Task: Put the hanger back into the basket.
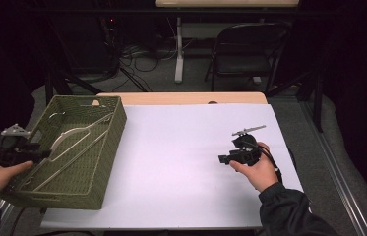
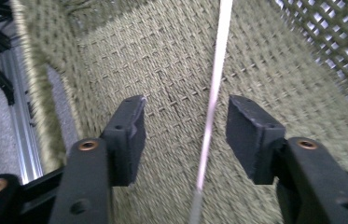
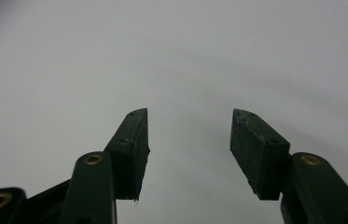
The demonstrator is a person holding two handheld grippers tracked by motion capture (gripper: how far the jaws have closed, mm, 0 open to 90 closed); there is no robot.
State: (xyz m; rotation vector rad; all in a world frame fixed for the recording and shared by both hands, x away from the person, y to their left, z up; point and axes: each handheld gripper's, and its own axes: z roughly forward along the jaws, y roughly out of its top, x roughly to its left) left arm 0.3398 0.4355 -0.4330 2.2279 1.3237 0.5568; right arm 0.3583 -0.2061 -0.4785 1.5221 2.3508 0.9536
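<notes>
From above, a green woven basket (image 1: 73, 147) sits on the white table's (image 1: 186, 162) left edge with a pale hanger (image 1: 75, 135) inside; no writing is legible. The left gripper (image 2: 185, 135) is spread, the hanger's thin bar (image 2: 213, 93) passing untouched between its jaws over the coarse weave. The right gripper (image 3: 189, 149) stands spread over the smooth bare table.

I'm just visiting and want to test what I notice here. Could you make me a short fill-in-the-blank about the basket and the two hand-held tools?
1. The woven basket is ____ in colour.
2. A pale clothes hanger lies ____ the basket.
3. The left gripper has its fingers standing ____, the hanger's thin bar between them, untouched.
4. The right gripper hovers over the ____ table.

Missing words: green; inside; open; white
</notes>
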